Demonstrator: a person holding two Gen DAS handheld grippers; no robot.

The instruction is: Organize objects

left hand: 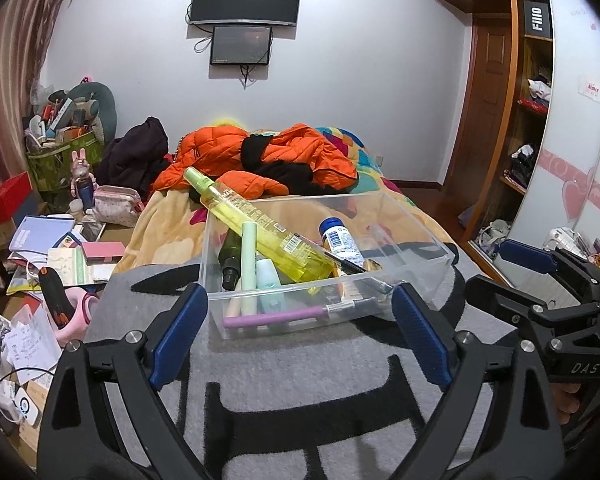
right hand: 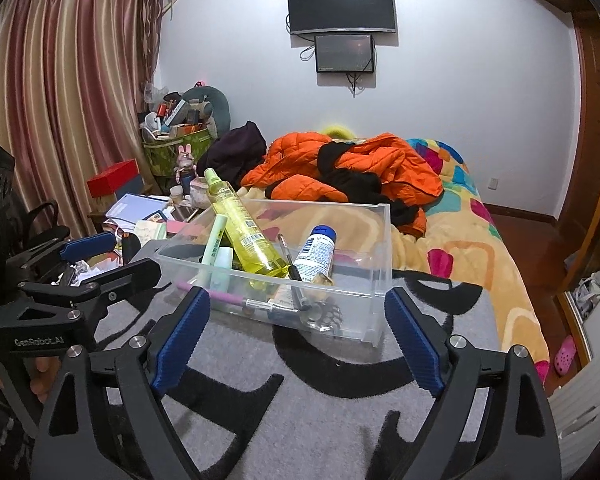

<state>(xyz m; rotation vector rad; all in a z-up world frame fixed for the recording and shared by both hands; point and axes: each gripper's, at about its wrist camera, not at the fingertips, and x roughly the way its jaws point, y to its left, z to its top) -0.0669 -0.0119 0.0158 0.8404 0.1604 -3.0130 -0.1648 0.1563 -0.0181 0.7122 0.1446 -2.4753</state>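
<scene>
A clear plastic bin rests on the grey blanket with black lettering at the foot of the bed. Inside it lie a tall yellow bottle, a blue-capped white bottle, a pale green tube, a purple-handled brush, a black pen and other small toiletries. My left gripper stands open just short of the bin's near wall, holding nothing. My right gripper is open too, with the bin's near edge ahead of its blue pads.
An orange jacket and dark clothes are heaped on the patterned bedspread behind the bin. A cluttered desk with papers, a red box and a green basket stands left. A wardrobe is on the right.
</scene>
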